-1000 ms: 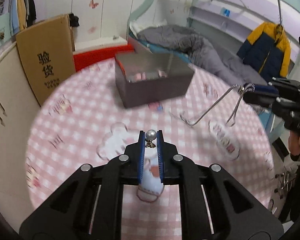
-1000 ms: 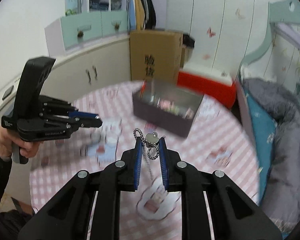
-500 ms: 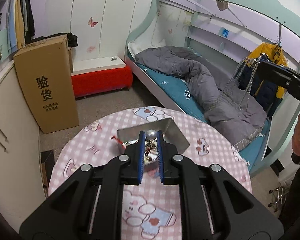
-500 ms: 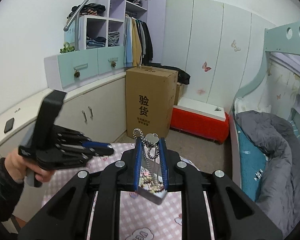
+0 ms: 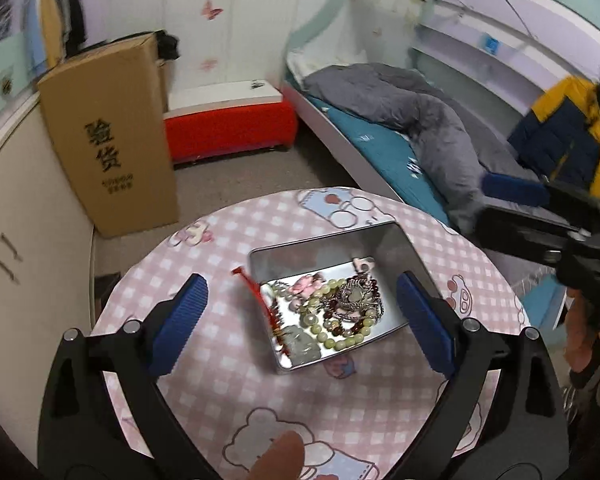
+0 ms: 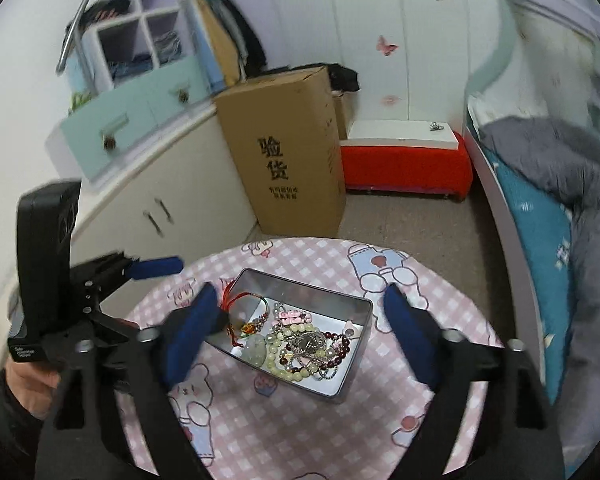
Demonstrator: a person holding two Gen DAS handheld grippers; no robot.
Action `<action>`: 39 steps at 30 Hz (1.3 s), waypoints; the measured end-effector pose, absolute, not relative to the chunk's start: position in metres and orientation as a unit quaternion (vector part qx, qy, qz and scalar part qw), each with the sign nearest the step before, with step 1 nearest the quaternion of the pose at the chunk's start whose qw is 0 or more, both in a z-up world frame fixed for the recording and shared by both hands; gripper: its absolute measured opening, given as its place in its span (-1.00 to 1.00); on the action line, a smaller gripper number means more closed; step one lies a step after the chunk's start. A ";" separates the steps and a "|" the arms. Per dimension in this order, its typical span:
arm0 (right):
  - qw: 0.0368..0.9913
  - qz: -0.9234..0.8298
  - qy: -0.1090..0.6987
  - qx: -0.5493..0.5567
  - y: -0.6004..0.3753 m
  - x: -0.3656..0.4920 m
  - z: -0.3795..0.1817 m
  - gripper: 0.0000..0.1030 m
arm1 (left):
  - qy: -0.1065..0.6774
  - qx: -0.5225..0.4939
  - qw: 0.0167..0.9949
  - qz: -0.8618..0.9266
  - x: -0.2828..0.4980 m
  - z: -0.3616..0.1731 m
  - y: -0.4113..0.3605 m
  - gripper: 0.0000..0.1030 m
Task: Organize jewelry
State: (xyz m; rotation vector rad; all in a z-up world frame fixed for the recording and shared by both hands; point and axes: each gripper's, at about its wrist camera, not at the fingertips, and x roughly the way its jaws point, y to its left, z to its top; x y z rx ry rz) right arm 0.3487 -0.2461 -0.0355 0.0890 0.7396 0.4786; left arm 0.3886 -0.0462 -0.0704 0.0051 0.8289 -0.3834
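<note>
Jewelry (image 5: pixel 332 312) heaped in open metal tin (image 5: pixel 404 240) at middle of pink checked desk (image 5: pixel 220 380), gathered to one place; left claw (image 5: pixel 300 320) and right claw (image 6: pixel 296 332) just spread wide, released, empty above tin, presumably to drop pieces in.

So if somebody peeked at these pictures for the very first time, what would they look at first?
Probably the shiny metal tin in the middle of the pink checked table, heaped with beads and chains. Next, the blue-padded left gripper and right gripper, each above the tin, wide open and holding nothing. Behind stands a tall cardboard box beside a bright red bench.
</note>
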 end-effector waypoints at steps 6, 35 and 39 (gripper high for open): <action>0.916 0.210 0.331 0.090 -0.268 0.330 -0.022 0.87 | 0.360 -0.003 0.923 -0.134 0.356 -0.051 -0.020 0.80; 0.977 0.082 0.194 0.036 -0.247 0.110 0.032 0.87 | 0.159 -0.028 0.987 0.011 0.110 0.042 0.008 0.88; 0.981 0.075 0.176 0.022 -0.236 0.086 0.031 0.86 | 0.131 -0.013 0.990 0.040 0.084 0.040 -0.001 0.88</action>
